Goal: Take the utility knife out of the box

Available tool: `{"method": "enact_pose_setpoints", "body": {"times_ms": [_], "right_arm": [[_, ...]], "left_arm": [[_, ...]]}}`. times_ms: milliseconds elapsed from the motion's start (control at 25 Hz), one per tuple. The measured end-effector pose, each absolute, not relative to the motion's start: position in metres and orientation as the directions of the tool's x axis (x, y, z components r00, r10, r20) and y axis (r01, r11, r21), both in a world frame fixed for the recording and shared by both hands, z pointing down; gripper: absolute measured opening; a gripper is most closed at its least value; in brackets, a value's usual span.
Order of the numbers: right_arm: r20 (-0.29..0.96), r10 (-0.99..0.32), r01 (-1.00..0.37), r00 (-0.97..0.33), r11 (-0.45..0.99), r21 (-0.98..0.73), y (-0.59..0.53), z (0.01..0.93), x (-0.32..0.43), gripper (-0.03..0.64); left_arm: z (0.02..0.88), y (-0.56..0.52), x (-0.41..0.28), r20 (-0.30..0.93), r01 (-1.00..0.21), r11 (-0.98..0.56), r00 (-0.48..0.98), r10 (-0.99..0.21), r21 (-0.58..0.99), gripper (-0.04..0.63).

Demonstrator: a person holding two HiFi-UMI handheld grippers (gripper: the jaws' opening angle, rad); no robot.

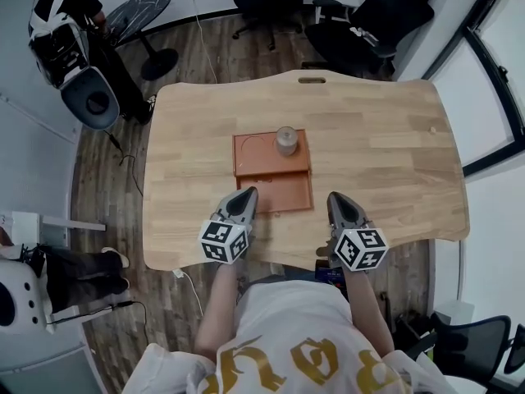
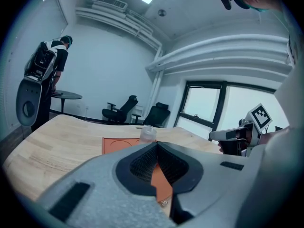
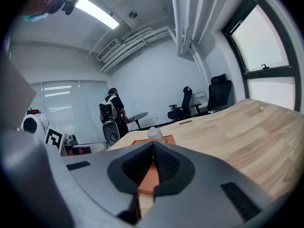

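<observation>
The left gripper [image 1: 245,195] and right gripper [image 1: 337,198], fingers closed and empty at lower centre, should open before reaching the orange box [image 1: 275,194] mid-bench [image 1: 385,154], where no utility knife shows yet.

The head camera is looking steeply down over the table [image 1: 377,138]. The cameras on the left gripper [image 1: 248,193] and right gripper [image 1: 337,196] are peering low and close along their jaws across it, all three sharing the orange box [image 1: 275,194].
</observation>
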State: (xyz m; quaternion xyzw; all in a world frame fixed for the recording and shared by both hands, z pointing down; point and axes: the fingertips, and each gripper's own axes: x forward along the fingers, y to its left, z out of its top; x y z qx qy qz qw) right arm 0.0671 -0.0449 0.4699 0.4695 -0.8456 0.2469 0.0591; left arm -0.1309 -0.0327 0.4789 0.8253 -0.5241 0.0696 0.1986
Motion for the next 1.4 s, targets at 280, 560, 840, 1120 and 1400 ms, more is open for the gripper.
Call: {"method": "enact_pose_setpoints", "body": {"times_ms": [280,560,840,1120,1400], "right_arm": [[0.326,-0.746,-0.805,-0.581,0.465,-0.369,-0.065,0.473,0.053,0.012],[0.354,-0.722,-0.796,-0.594,0.466,-0.386,-0.069,0.489,0.046,0.011],[0.377,-0.717,-0.801,-0.586,0.443,-0.402,-0.071,0.505,0.052,0.011],[0.407,-0.708,-0.807,-0.578,0.422,-0.413,-0.076,0.521,0.059,0.012],[0.423,-0.702,-0.81,-0.573,0.404,-0.426,-0.086,0.532,0.061,0.012]], "left_arm": [[0.479,-0.05,-0.134,0.33,-0.897,-0.372,0.436,-0.837,0.241,0.009],[0.496,-0.054,-0.134,0.378,-0.898,-0.383,0.439,-0.815,0.218,0.009],[0.533,-0.053,-0.131,0.492,-0.886,-0.421,0.459,-0.739,0.194,0.009],[0.558,-0.062,-0.123,0.585,-0.875,-0.456,0.458,-0.669,0.164,0.011],[0.586,-0.071,-0.119,0.687,-0.872,-0.47,0.425,-0.59,0.136,0.011]]}}
